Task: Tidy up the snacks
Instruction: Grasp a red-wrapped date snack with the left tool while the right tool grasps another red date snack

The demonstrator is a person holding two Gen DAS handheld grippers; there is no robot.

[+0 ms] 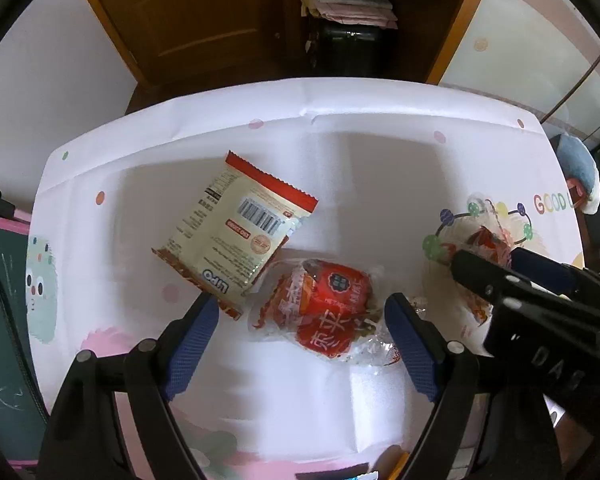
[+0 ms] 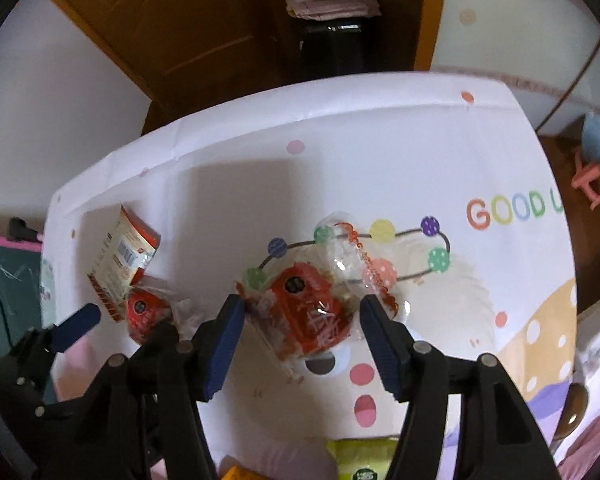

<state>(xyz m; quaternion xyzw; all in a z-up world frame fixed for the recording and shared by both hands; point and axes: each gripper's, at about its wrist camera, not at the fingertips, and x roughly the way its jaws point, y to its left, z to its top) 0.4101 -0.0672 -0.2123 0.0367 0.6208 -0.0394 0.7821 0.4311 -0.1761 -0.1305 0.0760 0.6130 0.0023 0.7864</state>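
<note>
A red snack in clear wrap (image 1: 332, 312) lies on the white tablecloth (image 1: 340, 160) between the fingers of my open left gripper (image 1: 302, 308). A cream LiPO packet with red edges (image 1: 236, 228) lies just to its left, touching the left fingertip (image 1: 204, 312). A second red wrapped snack (image 2: 308, 312) lies between the fingers of my open right gripper (image 2: 300, 312); it also shows in the left wrist view (image 1: 488, 240), partly hidden by the right gripper (image 1: 488, 260). The right wrist view shows the first snack (image 2: 144, 312), the packet (image 2: 124, 256) and the left gripper (image 2: 120, 320).
The cloth has coloured dots and "GOOD" lettering (image 2: 504, 212). A green snack pack (image 2: 360, 456) lies at the near edge. A wooden door (image 1: 188, 16) and a shelf with folded cloths (image 1: 348, 0) stand behind. A chalkboard (image 1: 0, 320) is at the left.
</note>
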